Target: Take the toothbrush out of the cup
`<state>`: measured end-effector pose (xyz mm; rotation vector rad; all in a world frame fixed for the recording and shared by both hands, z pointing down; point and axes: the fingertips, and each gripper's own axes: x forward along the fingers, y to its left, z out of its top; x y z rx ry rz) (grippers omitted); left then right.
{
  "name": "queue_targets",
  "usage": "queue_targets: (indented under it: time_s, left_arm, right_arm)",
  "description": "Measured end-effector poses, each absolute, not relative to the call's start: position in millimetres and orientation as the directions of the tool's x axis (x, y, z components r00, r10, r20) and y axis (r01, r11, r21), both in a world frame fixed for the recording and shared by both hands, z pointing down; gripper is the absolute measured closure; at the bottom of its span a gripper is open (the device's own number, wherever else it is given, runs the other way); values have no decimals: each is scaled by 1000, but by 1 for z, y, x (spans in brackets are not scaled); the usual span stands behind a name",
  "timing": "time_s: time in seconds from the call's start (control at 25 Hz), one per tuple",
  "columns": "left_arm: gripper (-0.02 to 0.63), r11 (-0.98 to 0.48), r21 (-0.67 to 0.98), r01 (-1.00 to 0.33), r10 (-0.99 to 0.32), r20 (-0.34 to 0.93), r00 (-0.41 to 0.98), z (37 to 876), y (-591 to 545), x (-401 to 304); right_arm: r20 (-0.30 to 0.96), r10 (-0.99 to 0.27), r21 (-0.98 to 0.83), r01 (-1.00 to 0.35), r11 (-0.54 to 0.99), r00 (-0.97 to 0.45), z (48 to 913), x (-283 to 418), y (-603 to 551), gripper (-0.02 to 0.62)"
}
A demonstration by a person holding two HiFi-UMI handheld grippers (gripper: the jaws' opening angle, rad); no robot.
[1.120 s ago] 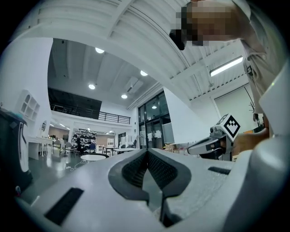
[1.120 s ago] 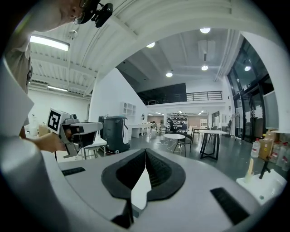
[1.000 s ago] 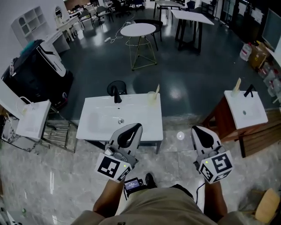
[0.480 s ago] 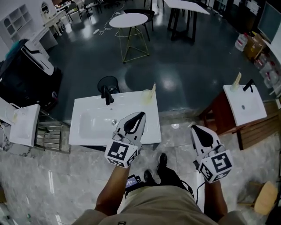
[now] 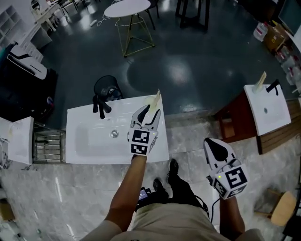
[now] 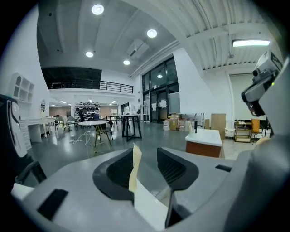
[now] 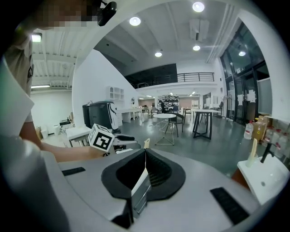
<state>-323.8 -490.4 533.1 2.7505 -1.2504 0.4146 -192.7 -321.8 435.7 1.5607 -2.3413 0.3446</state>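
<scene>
left gripper (image 6: 146, 156): released, jaws have just been opening. They stand wide either side of the toothbrush (image 6: 134, 166), which sits nearer the left jaw; contact unclear.
right gripper (image 7: 145, 156): clenched on nothing, low over the marble floor (image 5: 188, 141), well apart from the basin (image 5: 89, 143).
toothbrush: cream, slightly tilted, in the cup (image 5: 151, 100).
cup: clear, at the basin's back right corner.
basin: white, with a black tap (image 5: 99, 104) at the back edge and a drain (image 5: 114, 133) in the bowl.
markings: black-and-white square codes on the left cube (image 5: 140, 141) and the right cube (image 5: 233, 180).
right side: second basin (image 5: 270, 115) on a wooden stand, with a pale second brush (image 5: 260, 81) at its back.
far end: round white table (image 5: 126, 7); boxes (image 5: 274, 35), print too small to read.
</scene>
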Motion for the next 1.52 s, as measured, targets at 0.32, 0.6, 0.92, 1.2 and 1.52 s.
queue_targets:
  time_s: [0.32,0.6,0.92,1.2,1.52]
  left_arm:
    - [436,-627,-104,-772,-743,380,551,610,-565,-298]
    - [437,-631,-115,-767,-738,394,548,631,-585,-286]
    - [568,-610,-138,-780,-763,368,532,616,-590,-295]
    - [575,-585,-164,-794,-803,255,539,530,-571,-316]
    - [577,-643,-130,-755,-766,104,635,387,-468,-358]
  right_arm:
    - [463,-806,-75,-922,379,-369,499,-172,-366,591]
    - [496,-790,-94,-926,365,-361,529,-158,-382,591]
    - [506,-793,-93,-935,341,-340,529,-154,-380,591]
    - [460,-821,-77,-936,343,-339,498,-167,-377,591]
    - [357,-875,-27,-940,339,-326,434,-182,-364,591]
